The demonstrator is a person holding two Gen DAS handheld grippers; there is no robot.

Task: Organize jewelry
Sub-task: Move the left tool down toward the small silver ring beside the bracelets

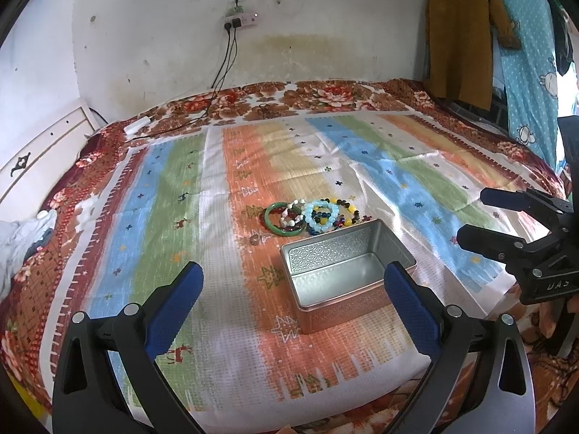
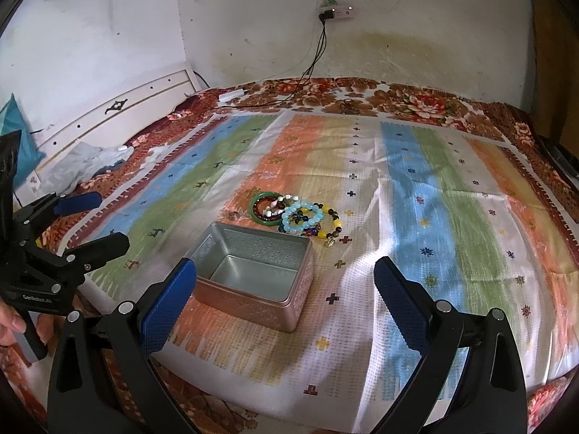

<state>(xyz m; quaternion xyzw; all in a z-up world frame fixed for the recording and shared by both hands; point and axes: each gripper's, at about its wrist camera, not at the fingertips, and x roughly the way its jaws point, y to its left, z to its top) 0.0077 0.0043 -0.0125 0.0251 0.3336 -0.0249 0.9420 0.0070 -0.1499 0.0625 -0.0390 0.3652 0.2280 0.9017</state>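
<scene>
An open, empty metal tin [image 1: 347, 271] [image 2: 253, 275] sits on the striped cloth. Just beyond it lies a pile of bracelets: a green bangle [image 1: 269, 222] [image 2: 255, 204], a light blue bead bracelet [image 1: 322, 217] [image 2: 298, 217], a yellow and dark bead bracelet [image 1: 349, 209] [image 2: 331, 222] and a white and red one [image 1: 289, 213]. My left gripper [image 1: 293, 275] is open and empty, held short of the tin; it also shows in the right wrist view [image 2: 96, 218]. My right gripper [image 2: 284, 275] is open and empty to the tin's right, and shows in the left wrist view [image 1: 474, 213].
The striped cloth [image 1: 181, 217] covers a floral bedspread [image 1: 325, 94]. A white headboard [image 2: 108, 115] and crumpled clothes [image 2: 87, 162] are at the left. Charger cables [image 1: 220, 72] hang from a wall socket to the bed's far edge. Clothes [image 1: 459, 32] hang at the right.
</scene>
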